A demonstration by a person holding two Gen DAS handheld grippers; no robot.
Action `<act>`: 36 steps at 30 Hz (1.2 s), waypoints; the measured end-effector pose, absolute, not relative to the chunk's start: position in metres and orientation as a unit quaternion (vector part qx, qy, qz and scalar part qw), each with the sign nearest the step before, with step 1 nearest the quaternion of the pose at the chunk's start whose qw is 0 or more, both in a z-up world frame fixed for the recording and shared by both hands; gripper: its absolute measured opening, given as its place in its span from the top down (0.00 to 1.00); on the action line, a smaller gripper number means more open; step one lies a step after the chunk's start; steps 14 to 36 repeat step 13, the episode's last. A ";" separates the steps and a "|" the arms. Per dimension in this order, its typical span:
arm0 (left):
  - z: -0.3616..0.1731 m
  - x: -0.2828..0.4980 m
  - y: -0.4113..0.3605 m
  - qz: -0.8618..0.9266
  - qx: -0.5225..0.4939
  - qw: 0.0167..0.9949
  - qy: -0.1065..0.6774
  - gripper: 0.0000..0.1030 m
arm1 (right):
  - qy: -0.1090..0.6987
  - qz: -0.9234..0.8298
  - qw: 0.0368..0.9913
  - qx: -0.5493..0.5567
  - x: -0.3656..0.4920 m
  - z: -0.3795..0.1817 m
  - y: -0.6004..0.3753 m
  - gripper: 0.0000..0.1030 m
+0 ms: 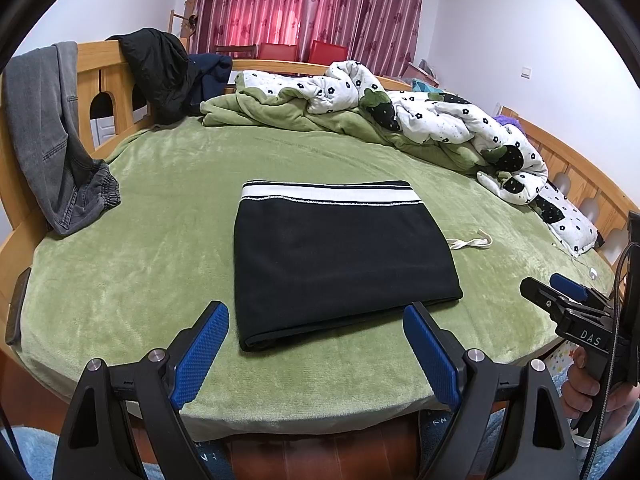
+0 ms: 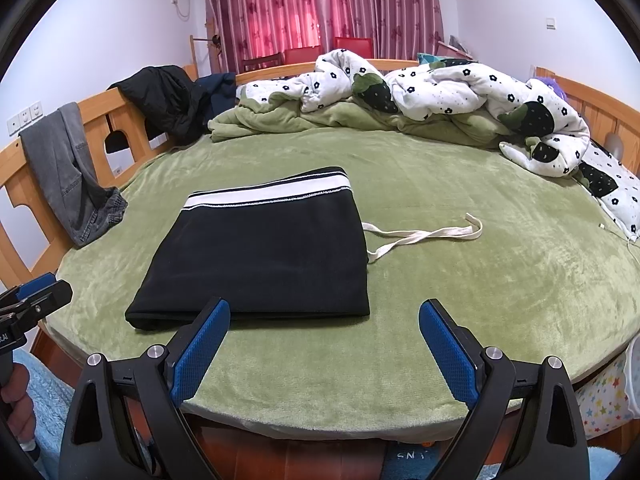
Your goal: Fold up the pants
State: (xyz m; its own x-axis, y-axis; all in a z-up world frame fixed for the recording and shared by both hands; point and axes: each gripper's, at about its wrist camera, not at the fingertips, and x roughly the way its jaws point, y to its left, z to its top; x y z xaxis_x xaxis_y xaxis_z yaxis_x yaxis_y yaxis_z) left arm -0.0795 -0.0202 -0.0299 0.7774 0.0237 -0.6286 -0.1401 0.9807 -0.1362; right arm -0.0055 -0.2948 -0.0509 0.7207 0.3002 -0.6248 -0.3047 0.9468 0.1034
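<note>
Black pants (image 1: 340,256) with a black-and-white striped waistband lie folded into a flat rectangle on the green bed cover (image 1: 160,208); they also show in the right wrist view (image 2: 264,252). A white drawstring (image 2: 424,236) trails out from their right side. My left gripper (image 1: 316,320) is open and empty, just short of the pants' near edge. My right gripper (image 2: 324,316) is open and empty, near the pants' near right corner. Each gripper shows at the edge of the other's view: the right one (image 1: 560,292) and the left one (image 2: 36,296).
A crumpled white flowered and green quilt (image 1: 420,116) lies along the far and right side of the bed. Grey jeans (image 1: 48,136) and a black jacket (image 1: 160,72) hang over the wooden bed rail (image 1: 96,76) at the left. Red curtains hang behind.
</note>
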 end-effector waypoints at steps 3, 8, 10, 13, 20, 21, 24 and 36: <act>-0.030 -0.079 -0.020 0.044 -0.087 0.939 0.330 0.14 | 0.336 0.163 0.928 -0.003 -0.006 -0.051 -0.295 0.08; -0.030 -0.080 -0.020 0.043 -0.088 0.939 0.331 0.14 | 0.332 0.164 0.929 0.000 -0.007 -0.050 -0.295 0.08; -0.030 -0.081 -0.020 0.045 -0.091 0.939 0.328 0.14 | 0.331 0.164 0.929 0.002 -0.007 -0.050 -0.295 0.08; -0.030 -0.084 -0.022 0.034 -0.094 0.942 0.321 0.14 | 0.334 0.164 0.928 0.005 -0.006 -0.050 -0.294 0.08; -0.030 -0.084 -0.022 0.034 -0.094 0.942 0.321 0.14 | 0.334 0.164 0.928 0.005 -0.006 -0.050 -0.294 0.08; -0.030 -0.084 -0.022 0.034 -0.094 0.942 0.321 0.14 | 0.334 0.164 0.928 0.005 -0.006 -0.050 -0.294 0.08; -0.030 -0.084 -0.022 0.034 -0.094 0.942 0.321 0.14 | 0.334 0.164 0.928 0.005 -0.006 -0.050 -0.294 0.08; -0.030 -0.084 -0.022 0.034 -0.094 0.942 0.321 0.14 | 0.334 0.164 0.928 0.005 -0.006 -0.050 -0.294 0.08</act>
